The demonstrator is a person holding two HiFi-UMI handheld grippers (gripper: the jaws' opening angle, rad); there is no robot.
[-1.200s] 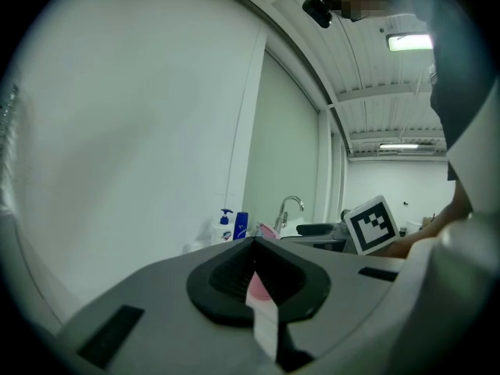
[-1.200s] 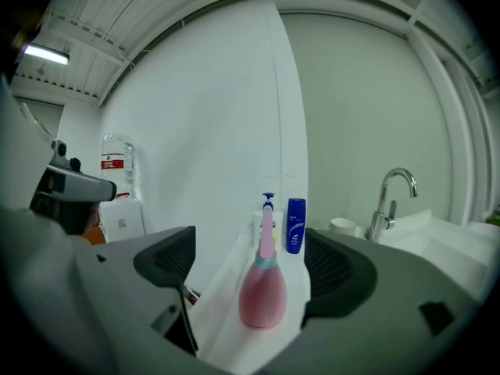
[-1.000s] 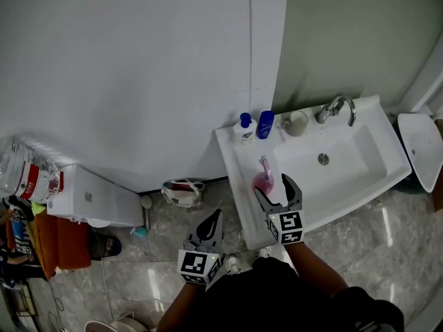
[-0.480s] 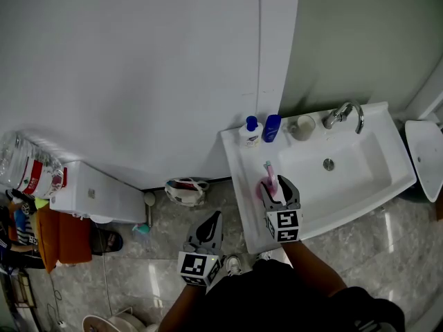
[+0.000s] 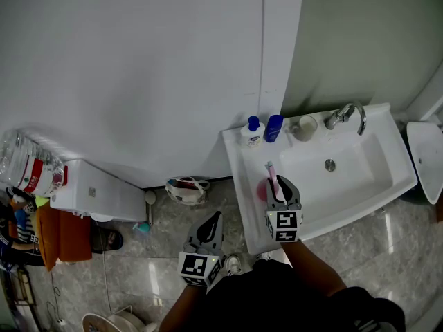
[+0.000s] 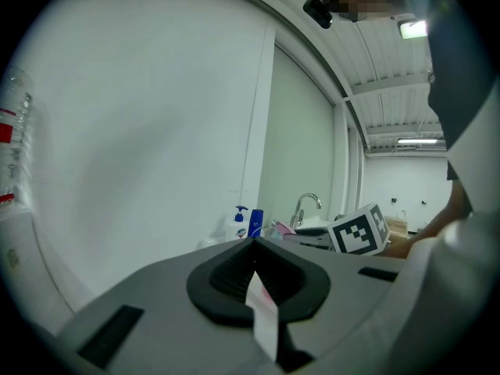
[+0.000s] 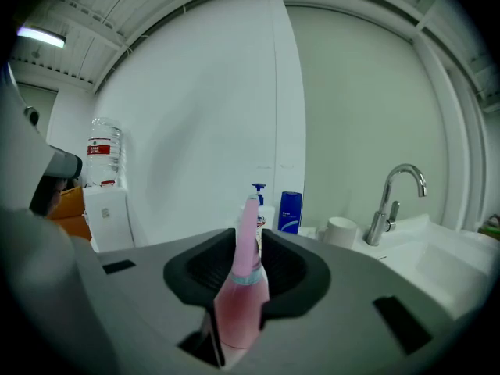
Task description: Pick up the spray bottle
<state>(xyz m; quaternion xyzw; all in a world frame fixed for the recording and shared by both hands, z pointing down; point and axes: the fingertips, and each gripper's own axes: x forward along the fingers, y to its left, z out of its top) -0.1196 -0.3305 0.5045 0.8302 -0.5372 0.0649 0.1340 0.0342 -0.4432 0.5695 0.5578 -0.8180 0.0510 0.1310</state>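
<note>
One spray bottle (image 5: 264,189), two hand-held grippers, one sink (image 5: 360,168).

The pink spray bottle stands upright on the sink's left rim, between the jaws of the right hand-held gripper (image 5: 282,187). These have just been closing, and the pads now sit against both sides of the bottle's body, its thin neck rising above them. The left hand-held gripper (image 5: 215,216) hangs over the floor, left of the sink and well apart from the bottle, its jaws together with nothing in them. Along the sink's back edge stand one pump bottle (image 5: 250,131), one blue bottle (image 5: 273,128), one cup (image 5: 304,126) and one tap (image 5: 346,116), all clear of the grip.
</note>
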